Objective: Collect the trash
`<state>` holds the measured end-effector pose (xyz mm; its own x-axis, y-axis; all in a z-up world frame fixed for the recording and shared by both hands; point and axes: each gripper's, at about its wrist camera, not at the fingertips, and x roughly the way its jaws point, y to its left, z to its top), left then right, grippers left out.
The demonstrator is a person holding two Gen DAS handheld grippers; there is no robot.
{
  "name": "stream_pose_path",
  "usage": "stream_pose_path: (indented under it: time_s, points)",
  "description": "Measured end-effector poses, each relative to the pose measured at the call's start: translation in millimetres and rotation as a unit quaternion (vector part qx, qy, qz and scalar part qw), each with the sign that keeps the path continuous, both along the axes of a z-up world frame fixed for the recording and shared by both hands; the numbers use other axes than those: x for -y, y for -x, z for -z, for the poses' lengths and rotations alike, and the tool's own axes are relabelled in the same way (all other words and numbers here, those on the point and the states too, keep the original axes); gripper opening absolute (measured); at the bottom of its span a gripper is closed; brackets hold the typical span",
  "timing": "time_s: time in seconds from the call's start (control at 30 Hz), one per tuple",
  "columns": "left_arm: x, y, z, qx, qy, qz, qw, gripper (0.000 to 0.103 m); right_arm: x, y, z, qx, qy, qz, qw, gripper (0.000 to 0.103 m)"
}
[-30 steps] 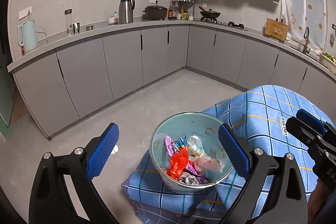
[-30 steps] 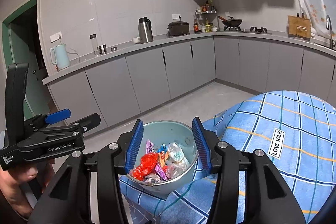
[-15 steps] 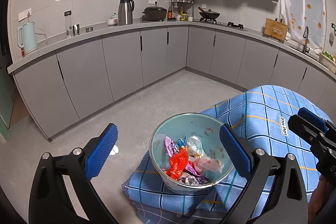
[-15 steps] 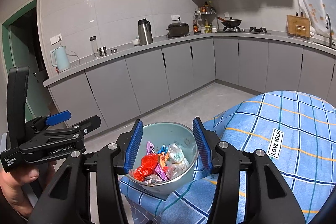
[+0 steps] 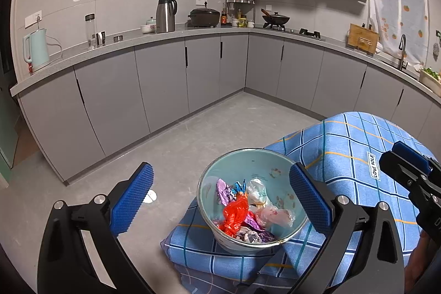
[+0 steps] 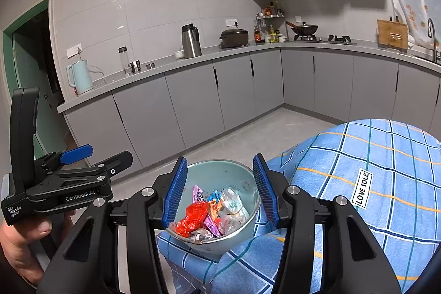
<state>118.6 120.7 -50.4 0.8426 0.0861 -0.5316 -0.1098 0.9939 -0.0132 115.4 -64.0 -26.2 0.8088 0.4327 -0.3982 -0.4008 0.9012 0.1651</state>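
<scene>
While both tongs hover over the corner of the table (image 5: pixel 358 145), which is draped in a blue checked cloth (image 6: pixel 386 156), neither one is grasping anything. A pale green bowl (image 5: pixel 248 164) sits on the cloth at that corner, next to a tag reading LOVE SOLE (image 6: pixel 362 188), and it holds the collected trash (image 5: pixel 248 211): a crumpled red wrapper (image 5: pixel 234 214), purple wrappers, a blue scrap and some clear plastic pieces, all heaped toward the near side of the bowl. The left tongs (image 5: pixel 217 200) stand wide apart, released, with one blue pad out over the floor and the other in front of the bowl's right rim. The right tongs (image 6: pixel 220 192) are parted about halfway, released too, and their two blue pads frame the bowl from this view without pressing on it. A hand (image 6: pixel 22 241) grips the handle of the left tool at the lower left of the right wrist view. Behind lies a grey kitchen counter (image 5: pixel 154 37) with a kettle (image 5: pixel 35 48) and a steel jug (image 5: pixel 165 14).
</scene>
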Motion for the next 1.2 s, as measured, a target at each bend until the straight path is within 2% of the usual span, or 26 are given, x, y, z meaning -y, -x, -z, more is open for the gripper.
stream_pose_path:
  time_s: [0.5,0.8,1.2]
  points:
    - [0.5,-1.3,1.8,-0.006,-0.002,-0.005,1.0,0.098,-0.2,0.2,-0.7,0.001,-0.003,0.0,1.0,0.05]
    - [0.1,-2.1,2.8,-0.01,-0.02,-0.028,0.9994,0.098,-1.1,1.8,-1.0,0.001,-0.002,-0.001,1.0,0.05]
    - [4.9,1.4,0.7,-0.002,-0.037,-0.027,0.9989,0.098,-0.6,1.8,0.6,0.0,-0.002,0.0,1.0,0.05]
